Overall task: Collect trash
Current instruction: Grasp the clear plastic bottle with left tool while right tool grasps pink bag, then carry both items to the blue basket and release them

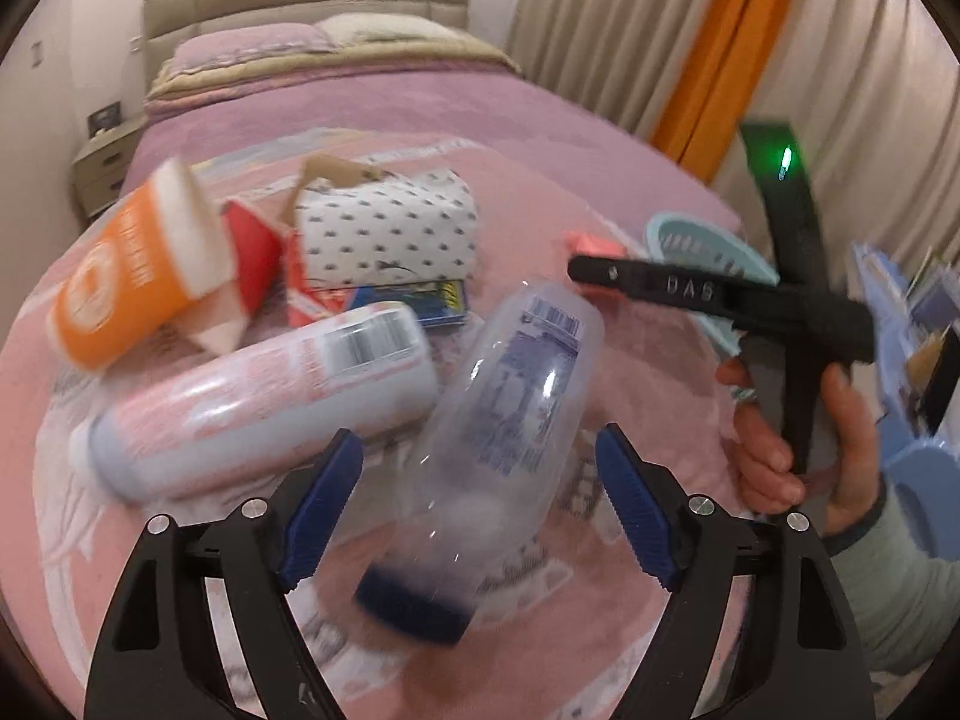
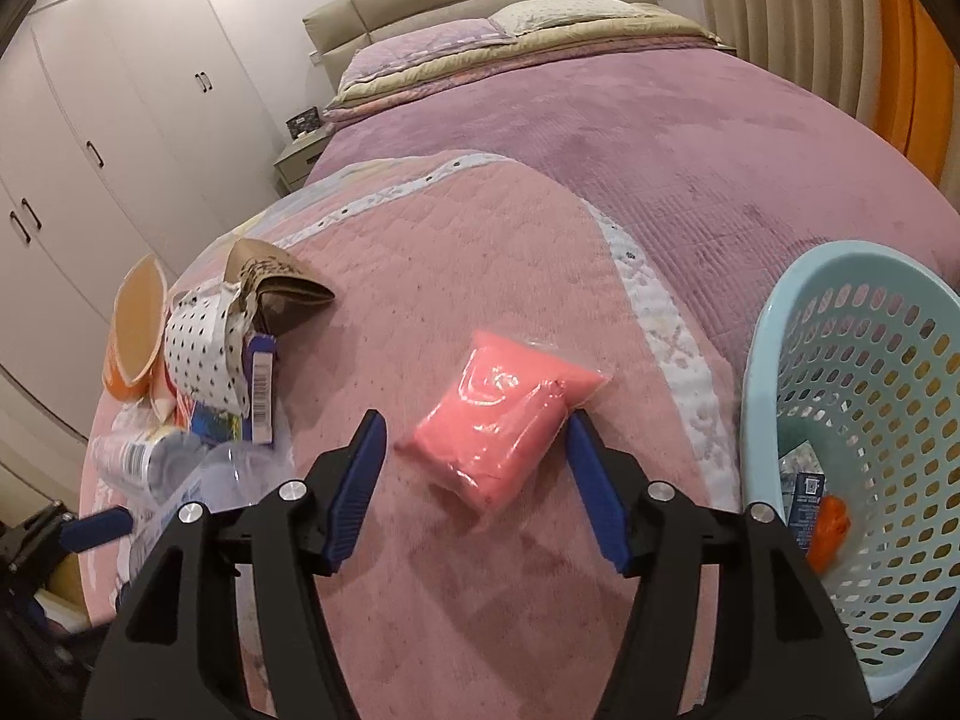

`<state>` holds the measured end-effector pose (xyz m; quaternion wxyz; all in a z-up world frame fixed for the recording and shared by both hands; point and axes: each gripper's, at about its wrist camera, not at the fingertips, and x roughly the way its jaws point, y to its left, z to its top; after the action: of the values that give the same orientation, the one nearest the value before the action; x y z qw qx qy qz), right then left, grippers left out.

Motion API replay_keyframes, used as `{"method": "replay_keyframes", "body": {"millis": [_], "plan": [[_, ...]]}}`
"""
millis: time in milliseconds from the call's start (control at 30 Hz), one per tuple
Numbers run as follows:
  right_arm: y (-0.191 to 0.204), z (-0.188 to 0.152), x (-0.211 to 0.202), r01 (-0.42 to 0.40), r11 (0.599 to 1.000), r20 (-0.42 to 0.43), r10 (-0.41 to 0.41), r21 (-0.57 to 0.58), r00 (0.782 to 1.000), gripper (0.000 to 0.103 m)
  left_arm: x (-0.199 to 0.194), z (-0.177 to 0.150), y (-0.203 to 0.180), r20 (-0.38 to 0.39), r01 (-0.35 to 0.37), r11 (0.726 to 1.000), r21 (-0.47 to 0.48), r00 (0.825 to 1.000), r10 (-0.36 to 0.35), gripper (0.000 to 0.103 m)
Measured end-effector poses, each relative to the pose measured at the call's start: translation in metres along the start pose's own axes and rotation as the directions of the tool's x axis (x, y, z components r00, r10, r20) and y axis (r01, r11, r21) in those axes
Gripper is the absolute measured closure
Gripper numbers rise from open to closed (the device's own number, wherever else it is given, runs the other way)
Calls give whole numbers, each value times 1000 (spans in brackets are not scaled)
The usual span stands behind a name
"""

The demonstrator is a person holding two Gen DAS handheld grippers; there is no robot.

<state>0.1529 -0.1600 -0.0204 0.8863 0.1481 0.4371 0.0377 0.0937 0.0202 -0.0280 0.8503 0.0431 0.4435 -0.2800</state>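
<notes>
My left gripper (image 1: pixel 480 510) is open, its blue pads on either side of a clear plastic bottle with a dark blue cap (image 1: pixel 498 444) lying on the pink quilt. A second, pinkish bottle (image 1: pixel 258 402) lies just to its left. Behind are an orange cup (image 1: pixel 138 276), a dotted paper bag (image 1: pixel 390 228) and red cartons (image 1: pixel 258 252). My right gripper (image 2: pixel 474 480) is open above the quilt, with a pink plastic packet (image 2: pixel 504 420) between its fingertips and slightly ahead. A light blue perforated basket (image 2: pixel 864 420) stands to the right and holds some trash.
The trash pile also shows at the left of the right wrist view (image 2: pixel 204 360). The bed with a purple blanket (image 2: pixel 660 138) runs back to the headboard. White wardrobes (image 2: pixel 90 138) stand on the left, curtains (image 1: pixel 660 30) on the right.
</notes>
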Motion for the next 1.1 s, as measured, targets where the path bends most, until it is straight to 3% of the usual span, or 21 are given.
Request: {"method": "replay_keyframes", "body": {"millis": [200,467,533,567,833,1100], "plan": [[2,7,6,25,1000,4,-25,3,1000,44,24,9,-30,-31,-92,991,93,995,96,26],[14,4,9,115,992,18,-114,-50,993,46,20,-2,-49,13,-184,978,93,983,184,33],[12,2,7,120,992,22,-119,-49,993,64,17,-7,-53,24,-179,980,81,984,178,34],[11,1,6,113,992,21,-112,-50,993,67,14,-10,-55,29,-172,983,69,985,170,34],[0,-16,-40,63,997,93,-60,-36,994,68,-4,-25,-57,73,-96,995,-25,993,97,36],[-29,-10,-110,80,997,224,-79,7,971,68,-15,5,-84,149,-20,1000,2,989,20,41]]}}
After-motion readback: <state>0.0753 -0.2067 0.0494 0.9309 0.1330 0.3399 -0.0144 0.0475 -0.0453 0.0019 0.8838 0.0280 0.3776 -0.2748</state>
